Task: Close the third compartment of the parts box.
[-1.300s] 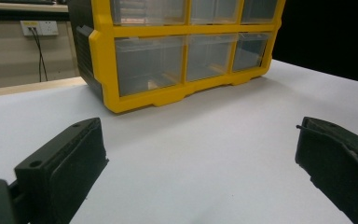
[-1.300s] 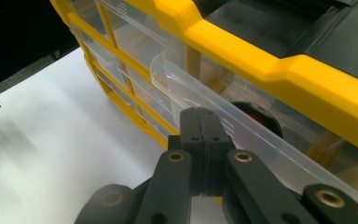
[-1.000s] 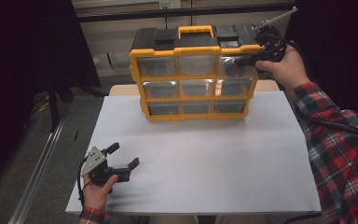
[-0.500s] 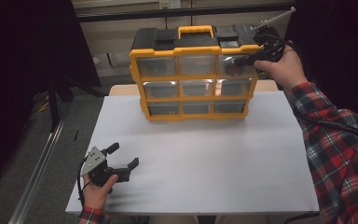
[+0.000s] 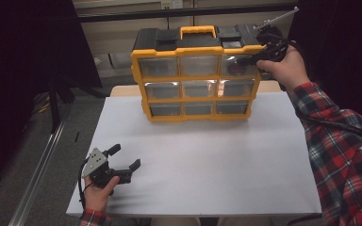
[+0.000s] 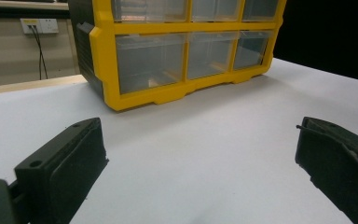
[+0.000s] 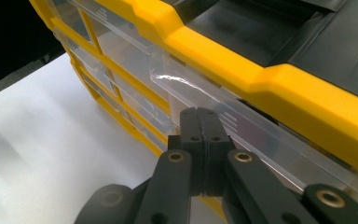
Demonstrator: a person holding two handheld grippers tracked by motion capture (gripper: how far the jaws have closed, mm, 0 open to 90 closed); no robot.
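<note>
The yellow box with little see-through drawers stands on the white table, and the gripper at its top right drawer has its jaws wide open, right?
Not quite. The right gripper at the top right drawer of the yellow box has its jaws shut together, as the right gripper view shows. The box does stand on the white table.

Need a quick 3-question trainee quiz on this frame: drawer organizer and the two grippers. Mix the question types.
1. True or false: the left gripper is shut on a drawer.
2. Which drawer of the yellow organizer does the right gripper meet? A) top row, right end B) middle row, centre C) bottom row, left end
3. Fill in: the organizer stands on the ____ table.

Key
1. False: its jaws stand wide open over the table, apart from the organizer.
2. A: the shut jaws sit at the clear front of the top right drawer.
3. white
</note>
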